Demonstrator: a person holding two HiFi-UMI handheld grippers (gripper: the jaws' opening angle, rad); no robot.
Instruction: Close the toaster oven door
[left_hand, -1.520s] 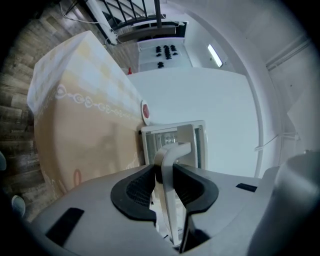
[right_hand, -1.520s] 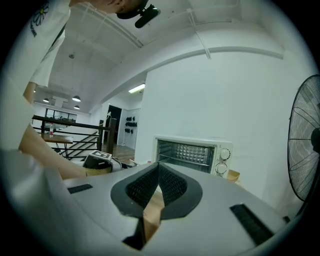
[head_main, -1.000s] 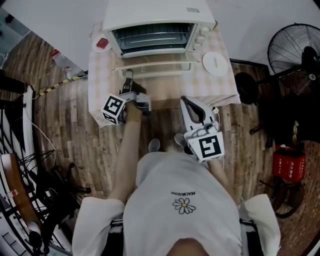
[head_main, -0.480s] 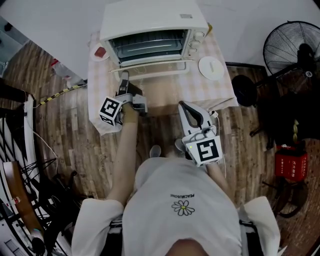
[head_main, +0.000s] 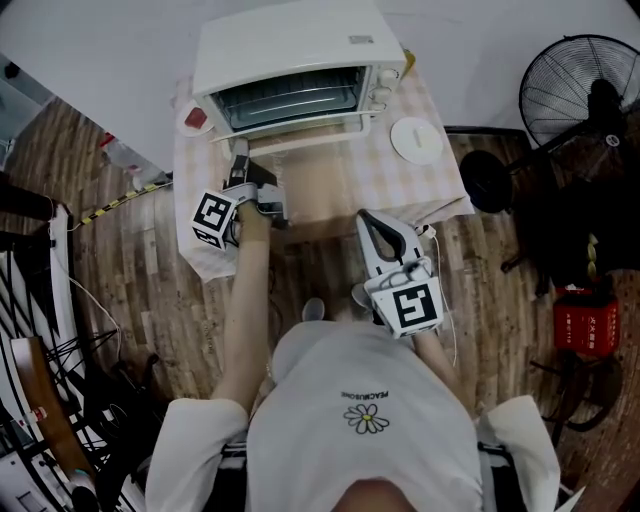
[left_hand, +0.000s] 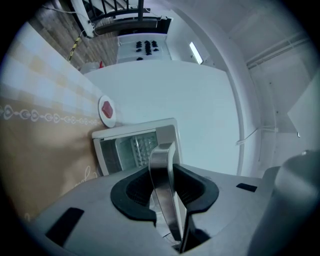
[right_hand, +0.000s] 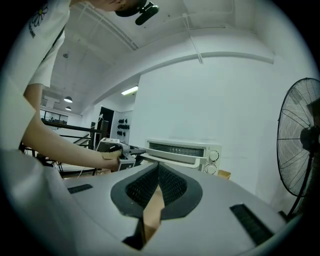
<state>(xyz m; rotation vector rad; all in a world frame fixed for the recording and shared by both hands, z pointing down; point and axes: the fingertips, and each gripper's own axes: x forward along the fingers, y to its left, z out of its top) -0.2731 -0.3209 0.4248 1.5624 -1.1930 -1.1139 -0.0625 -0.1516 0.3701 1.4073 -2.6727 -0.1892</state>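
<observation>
The toaster oven (head_main: 290, 50) sits on the counter (head_main: 385, 175). Its door (head_main: 300, 132) is only part way up, so it is not shut yet. The left gripper (head_main: 240, 152) reaches forward, and its jaws hold the door handle (left_hand: 162, 165). The right gripper (head_main: 370, 222) hangs back by the body, with its jaws closed on nothing.

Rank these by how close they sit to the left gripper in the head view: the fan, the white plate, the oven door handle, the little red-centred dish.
1. oven door handle: clamped in the left gripper.
2. little red-centred dish: just left of the oven.
3. white plate: right of the oven.
4. fan: far right, farthest away.
</observation>
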